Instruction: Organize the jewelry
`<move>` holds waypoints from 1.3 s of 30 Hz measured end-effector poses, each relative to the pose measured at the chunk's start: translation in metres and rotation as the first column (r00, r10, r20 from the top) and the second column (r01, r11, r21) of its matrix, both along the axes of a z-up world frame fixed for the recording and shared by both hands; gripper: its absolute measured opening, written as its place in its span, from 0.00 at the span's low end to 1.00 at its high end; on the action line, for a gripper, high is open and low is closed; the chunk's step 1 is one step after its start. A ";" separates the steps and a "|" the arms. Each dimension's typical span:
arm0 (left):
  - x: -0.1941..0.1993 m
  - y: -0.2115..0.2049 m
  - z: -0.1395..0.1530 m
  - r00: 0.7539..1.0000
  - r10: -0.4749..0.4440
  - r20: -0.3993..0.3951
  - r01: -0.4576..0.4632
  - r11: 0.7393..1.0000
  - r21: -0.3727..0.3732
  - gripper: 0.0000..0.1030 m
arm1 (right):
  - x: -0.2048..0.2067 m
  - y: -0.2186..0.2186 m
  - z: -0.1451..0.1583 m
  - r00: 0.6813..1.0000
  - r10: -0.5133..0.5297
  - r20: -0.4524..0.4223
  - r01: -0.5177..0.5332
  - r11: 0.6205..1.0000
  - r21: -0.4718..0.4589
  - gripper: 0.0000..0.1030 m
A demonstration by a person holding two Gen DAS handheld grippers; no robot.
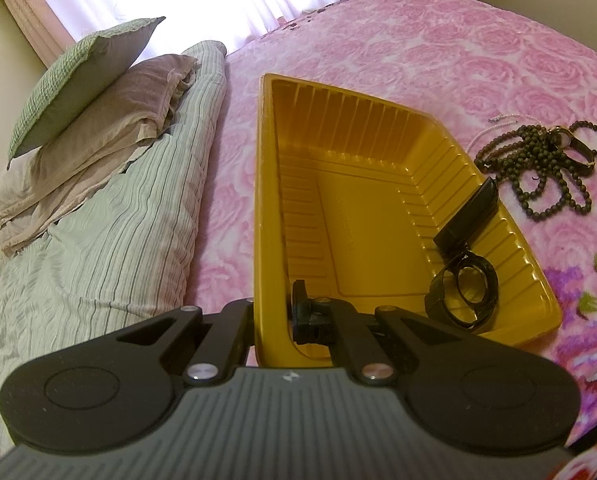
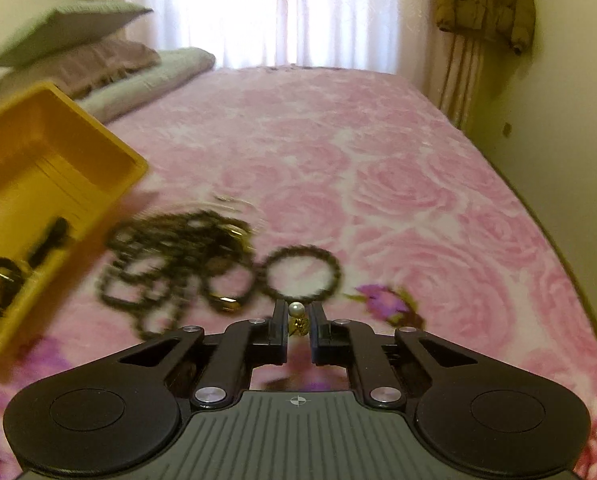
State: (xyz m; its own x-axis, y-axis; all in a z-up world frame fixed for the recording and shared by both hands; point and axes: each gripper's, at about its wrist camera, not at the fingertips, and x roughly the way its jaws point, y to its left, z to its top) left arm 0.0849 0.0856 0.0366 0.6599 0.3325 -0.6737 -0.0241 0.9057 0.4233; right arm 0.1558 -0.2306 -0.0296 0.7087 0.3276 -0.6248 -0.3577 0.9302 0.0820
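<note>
A yellow plastic tray (image 1: 362,140) lies on the pink bed, and my left gripper (image 1: 274,312) is shut on its near left rim. A black watch (image 1: 464,280) rests inside the tray at the right. A pile of dark bead necklaces and bracelets (image 1: 538,164) lies on the bedspread right of the tray. In the right wrist view my right gripper (image 2: 297,312) is shut on a small pearl earring (image 2: 296,309), held above the bed just in front of the blurred bead pile (image 2: 178,256) and a round bead bracelet (image 2: 302,274). The tray (image 2: 110,152) is at the left there.
Folded striped bedding (image 1: 110,220) with stacked pillows (image 1: 90,92) lies along the bed's left side. A pink rose bedspread (image 2: 398,184) covers the bed. A brown jacket (image 2: 486,0) hangs on the right wall. Curtains cover the window behind.
</note>
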 end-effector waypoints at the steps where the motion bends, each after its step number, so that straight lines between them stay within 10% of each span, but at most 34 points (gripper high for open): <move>1: 0.000 0.000 0.000 1.000 0.000 0.000 0.000 1.000 -0.001 0.02 | -0.002 0.004 0.005 1.000 0.018 -0.005 -0.018 0.999 0.029 0.10; 11: -0.001 0.001 0.000 1.000 0.002 0.007 -0.002 1.000 -0.013 0.02 | -0.029 0.100 0.040 0.938 0.347 0.006 -0.343 0.924 0.170 0.10; 23: -0.002 0.003 -0.001 1.000 0.001 0.013 -0.001 1.000 -0.020 0.02 | -0.042 0.143 0.023 0.878 0.476 -0.050 -0.462 0.870 0.175 0.11; 28: -0.002 0.003 -0.001 1.000 0.001 0.013 -0.001 1.000 -0.021 0.02 | -0.037 0.110 0.028 0.932 0.362 -0.010 -0.350 0.907 0.234 0.44; 39: -0.002 0.001 -0.001 1.000 0.002 0.014 -0.001 1.000 -0.015 0.02 | -0.009 -0.004 -0.001 0.995 -0.061 -0.075 0.070 0.990 0.123 0.45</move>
